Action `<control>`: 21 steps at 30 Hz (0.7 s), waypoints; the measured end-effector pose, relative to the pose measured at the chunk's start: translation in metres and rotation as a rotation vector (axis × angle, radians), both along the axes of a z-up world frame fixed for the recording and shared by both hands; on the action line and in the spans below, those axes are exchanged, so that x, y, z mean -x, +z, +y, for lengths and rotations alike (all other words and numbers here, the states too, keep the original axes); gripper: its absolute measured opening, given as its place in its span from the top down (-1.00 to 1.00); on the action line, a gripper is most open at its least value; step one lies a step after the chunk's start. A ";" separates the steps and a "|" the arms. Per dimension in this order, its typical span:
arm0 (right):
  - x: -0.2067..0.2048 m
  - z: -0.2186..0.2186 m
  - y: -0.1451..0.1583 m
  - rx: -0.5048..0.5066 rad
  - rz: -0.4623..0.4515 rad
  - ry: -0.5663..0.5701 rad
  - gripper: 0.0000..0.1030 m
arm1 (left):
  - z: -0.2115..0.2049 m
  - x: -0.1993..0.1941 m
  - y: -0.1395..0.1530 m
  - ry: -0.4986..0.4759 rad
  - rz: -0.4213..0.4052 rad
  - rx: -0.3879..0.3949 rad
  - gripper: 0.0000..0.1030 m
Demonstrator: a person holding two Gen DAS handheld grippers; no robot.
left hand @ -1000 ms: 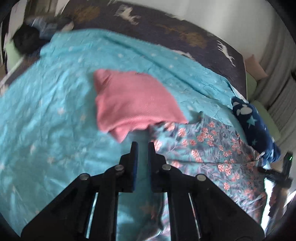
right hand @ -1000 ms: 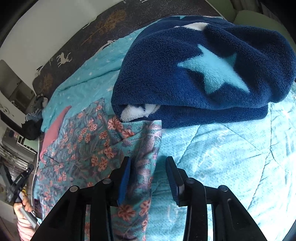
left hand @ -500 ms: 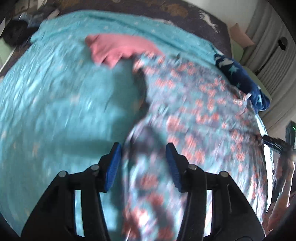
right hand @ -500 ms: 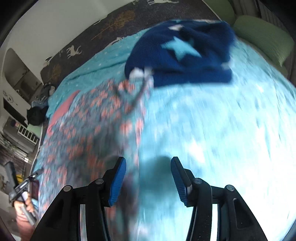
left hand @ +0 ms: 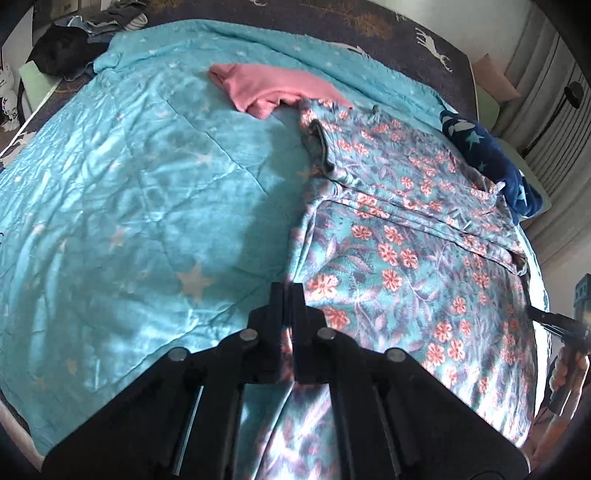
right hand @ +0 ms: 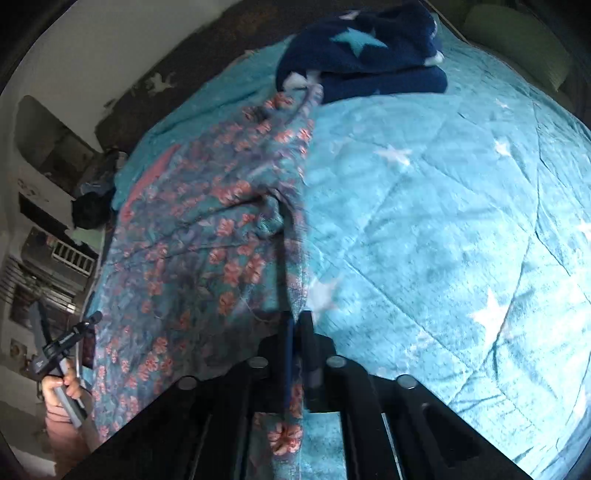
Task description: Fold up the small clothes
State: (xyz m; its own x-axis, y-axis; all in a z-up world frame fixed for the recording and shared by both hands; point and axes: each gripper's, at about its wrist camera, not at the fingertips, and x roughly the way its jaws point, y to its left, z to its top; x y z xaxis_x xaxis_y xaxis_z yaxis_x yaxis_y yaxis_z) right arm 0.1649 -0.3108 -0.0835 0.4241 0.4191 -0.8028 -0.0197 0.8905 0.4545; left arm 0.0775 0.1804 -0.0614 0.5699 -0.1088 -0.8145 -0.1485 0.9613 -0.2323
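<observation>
Teal floral fabric, a small garment (left hand: 399,236) patterned with coral-pink flowers, lies spread across the turquoise star-printed quilt (left hand: 140,192), filling the field from the centre out toward 3 o'clock in the left wrist view. Its neckline sits up near 12 o'clock, and a folded sleeve runs as a ridge across the cloth toward 3 o'clock.

At 6 o'clock in that view the left gripper (left hand: 287,295) is clenched on the near left edge of the floral garment, its two black fingers drawn together with cloth pinched between them and more fabric trailing down below the jaws.

In the right wrist view the right gripper (right hand: 297,325) is likewise clamped tight on the garment's opposite edge, at 6 o'clock, with a flowered strip hanging down between its arms. From there the garment (right hand: 207,229) stretches up toward 11 o'clock, rumpled into a deep crease near the centre.

A pink top (left hand: 273,86) lies at 12 o'clock in the left view, its lower corner touching the floral garment's collar end. A navy fleece with pale stars (right hand: 362,48) rests at 12 o'clock in the right view, just touching the garment's far corner. A dark blanket with white deer (left hand: 388,26) lines the far side of the quilt.
</observation>
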 end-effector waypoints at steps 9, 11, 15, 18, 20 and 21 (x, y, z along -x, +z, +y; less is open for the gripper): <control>0.019 -0.028 -0.002 -0.092 0.002 -0.053 0.71 | 0.022 0.029 -0.011 0.049 -0.001 0.068 0.95; 0.027 -0.019 0.001 -0.086 -0.009 -0.038 0.55 | 0.011 0.030 -0.012 0.010 0.001 0.057 0.48; 0.045 -0.006 0.004 -0.077 -0.029 0.032 0.28 | 0.001 0.032 -0.022 -0.006 0.015 0.008 0.03; 0.061 0.002 0.003 -0.044 -0.042 0.073 0.26 | 0.003 0.041 -0.021 -0.019 0.003 0.057 0.86; 0.068 0.004 0.003 -0.025 -0.046 0.077 0.32 | 0.005 0.047 -0.018 -0.022 0.001 0.063 0.94; 0.070 0.004 0.003 -0.016 -0.044 0.070 0.55 | 0.004 0.052 -0.016 -0.027 -0.002 0.057 0.96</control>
State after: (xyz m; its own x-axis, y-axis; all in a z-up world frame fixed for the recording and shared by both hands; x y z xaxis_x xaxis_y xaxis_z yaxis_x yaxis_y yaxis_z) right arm 0.0947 -0.3066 -0.0804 0.4280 0.4612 -0.7772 -0.1018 0.8791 0.4656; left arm 0.0259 0.1847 -0.0774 0.5675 -0.1706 -0.8055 -0.1223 0.9500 -0.2874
